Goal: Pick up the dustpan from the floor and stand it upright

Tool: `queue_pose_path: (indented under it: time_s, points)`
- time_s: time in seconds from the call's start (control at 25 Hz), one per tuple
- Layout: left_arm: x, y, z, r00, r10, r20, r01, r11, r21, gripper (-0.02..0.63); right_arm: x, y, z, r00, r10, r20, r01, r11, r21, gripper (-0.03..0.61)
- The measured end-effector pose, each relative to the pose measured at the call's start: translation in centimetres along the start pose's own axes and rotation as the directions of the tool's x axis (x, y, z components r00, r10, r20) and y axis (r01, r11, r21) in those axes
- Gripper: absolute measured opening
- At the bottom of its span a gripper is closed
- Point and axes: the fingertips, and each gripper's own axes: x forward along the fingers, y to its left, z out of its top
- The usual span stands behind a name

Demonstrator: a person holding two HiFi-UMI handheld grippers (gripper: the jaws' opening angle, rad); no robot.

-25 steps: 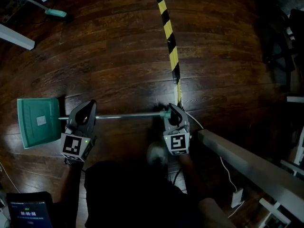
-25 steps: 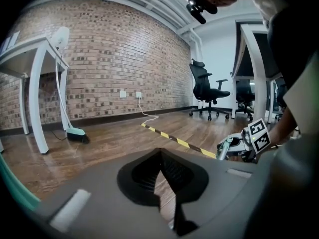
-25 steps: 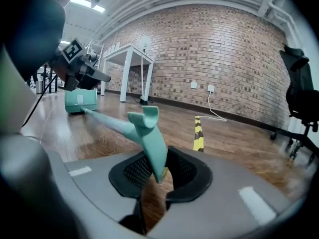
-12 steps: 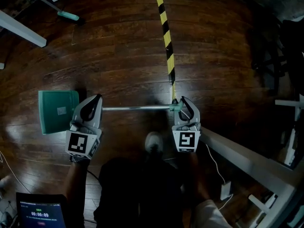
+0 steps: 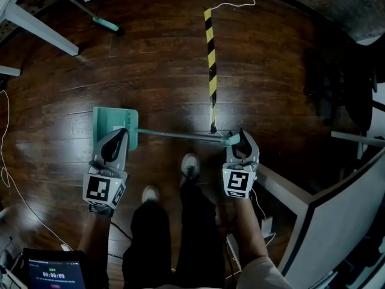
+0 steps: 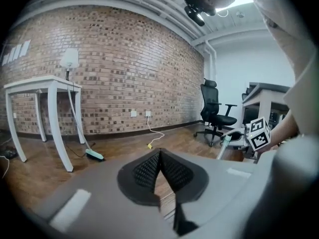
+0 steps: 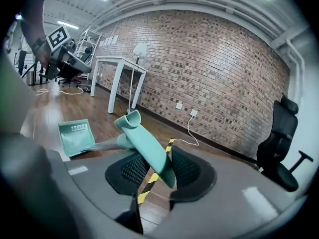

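The teal dustpan (image 5: pixel 113 127) has a thin metal pole (image 5: pixel 180 136) that slants across to a teal hand grip (image 7: pixel 145 148). My right gripper (image 5: pixel 242 139) holds that grip between its pads (image 7: pixel 192 169), and its jaws are opening, with a gap showing beside the left pad. In the right gripper view the pan (image 7: pixel 75 136) lies low on the wooden floor, tipped up. My left gripper (image 5: pixel 116 138) hovers at the pan's near right corner. Its jaws (image 6: pixel 159 157) are shut with nothing between them, and the dustpan is hidden from its view.
Yellow-and-black tape (image 5: pixel 211 65) runs up the floor ahead. White table legs (image 5: pixel 37 27) and a teal broom head (image 5: pixel 106 24) stand at top left. A white desk (image 5: pixel 328 206) and an office chair (image 5: pixel 337 80) crowd the right. The person's shoes (image 5: pixel 190 164) are between the grippers.
Both grippers have risen well above the floor. The handle end has come up with the right gripper, the pole now slants, and the pan looks narrower and has slid closer to the left gripper.
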Motion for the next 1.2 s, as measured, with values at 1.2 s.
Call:
queue_pose_path:
  time_s: [1.2]
  points:
    - [-13.5, 1.5, 10.3, 0.995, 0.070, -0.075, -0.074, 0.996, -0.055, 0.000, -2.8, 0.3, 19.4, 0.994, -0.086, 0.069, 0.105, 0.920, -0.378, 0.155]
